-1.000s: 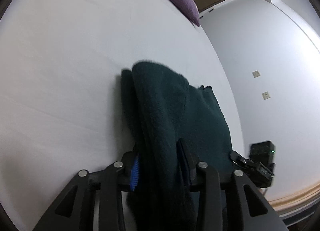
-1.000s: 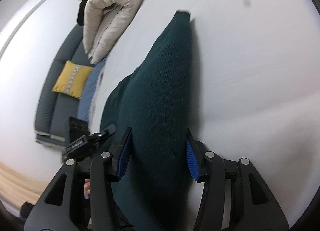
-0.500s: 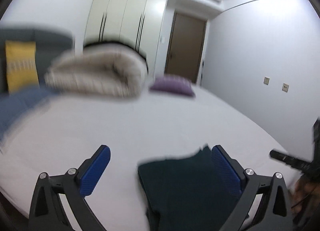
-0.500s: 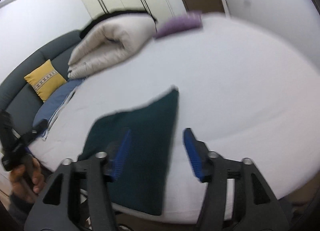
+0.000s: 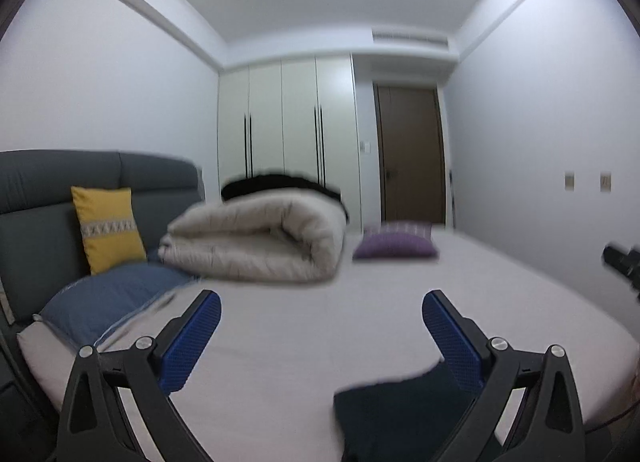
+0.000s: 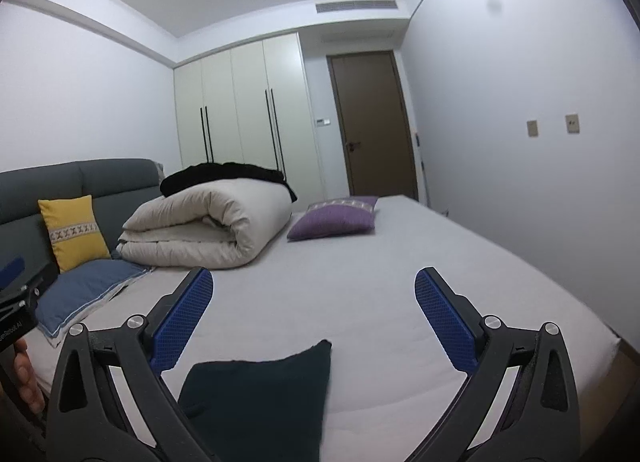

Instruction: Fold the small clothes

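Observation:
A folded dark green knitted garment (image 5: 400,414) lies flat on the white bed sheet (image 5: 500,282) near the bed's front edge. In the right wrist view the garment (image 6: 264,398) sits low between the fingers, below them and apart from the pads. My left gripper (image 5: 322,296) is raised above the bed, pointing almost level, open and empty. My right gripper (image 6: 314,274) is also lifted and level; its jaws are opening, with nothing between the blue pads (image 6: 184,318).
A rolled cream duvet (image 6: 208,230) with a black cloth on top lies at the far left of the bed. Beside it is a purple cushion (image 6: 336,218). A yellow cushion (image 5: 108,226) and blue pillow (image 5: 108,298) lean by the grey headboard. Wardrobe and door stand behind.
Both grippers let go of the green garment, spread wide, rose and tilted up from looking down at the bed to looking across the room. The garment now lies folded on the sheet.

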Motion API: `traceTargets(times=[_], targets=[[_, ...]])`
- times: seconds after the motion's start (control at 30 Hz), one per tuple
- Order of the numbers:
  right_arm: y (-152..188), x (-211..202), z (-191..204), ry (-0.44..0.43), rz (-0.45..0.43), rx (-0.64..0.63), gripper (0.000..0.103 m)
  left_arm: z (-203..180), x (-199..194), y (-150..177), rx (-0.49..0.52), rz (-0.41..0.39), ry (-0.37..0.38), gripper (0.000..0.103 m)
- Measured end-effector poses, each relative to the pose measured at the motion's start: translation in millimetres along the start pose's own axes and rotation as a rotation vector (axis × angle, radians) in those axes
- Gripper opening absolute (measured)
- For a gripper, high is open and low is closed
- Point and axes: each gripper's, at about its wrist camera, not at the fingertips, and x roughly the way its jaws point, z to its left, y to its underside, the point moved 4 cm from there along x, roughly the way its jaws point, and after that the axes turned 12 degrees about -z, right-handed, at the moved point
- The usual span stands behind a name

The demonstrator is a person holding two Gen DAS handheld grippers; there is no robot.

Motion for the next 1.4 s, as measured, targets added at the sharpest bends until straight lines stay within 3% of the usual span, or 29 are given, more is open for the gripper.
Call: traceTargets(times=[0.17,0.3,0.4,0.63,0.93,1.13,1.4], targets=[[-8.1,-9.7,26.8,-0.035,0.033,-0.083,0.103,-4.9,28.3,42.0,0.007,0.239,-0.026,0.103],[22.0,5.8,39.4,-0.03,0.254,-0.111,0.103,-10.4,53.9,94.7,-0.068,0.471,0.064,0.103],[47.5,17.8,41.1,-0.035,0.358,-0.058,0.103,-14.4,64.9,123.0,-0.038,0.555,0.058,0.103],[120.0,45.7,33.9,0.074,0.517,-0.057,0.103,-14.6,71.5,159.1,-0.028,0.622,0.033,0.103],[207.3,83.0,22.9,0.099,0.664,-0.045,0.103,-16.5,73.1,192.8,-0.027,0.691,0.018,0.103],[239.7,95.1,23.1,0.093,0.699,-0.081,0.103,-17.2,75.8,209.0,-0.028,0.722,0.015,0.103],[247.7,93.2,25.8,0.083,0.703,-0.083,0.103,-16.7,78.1,214.4,-0.031,0.734,0.023,0.103]])
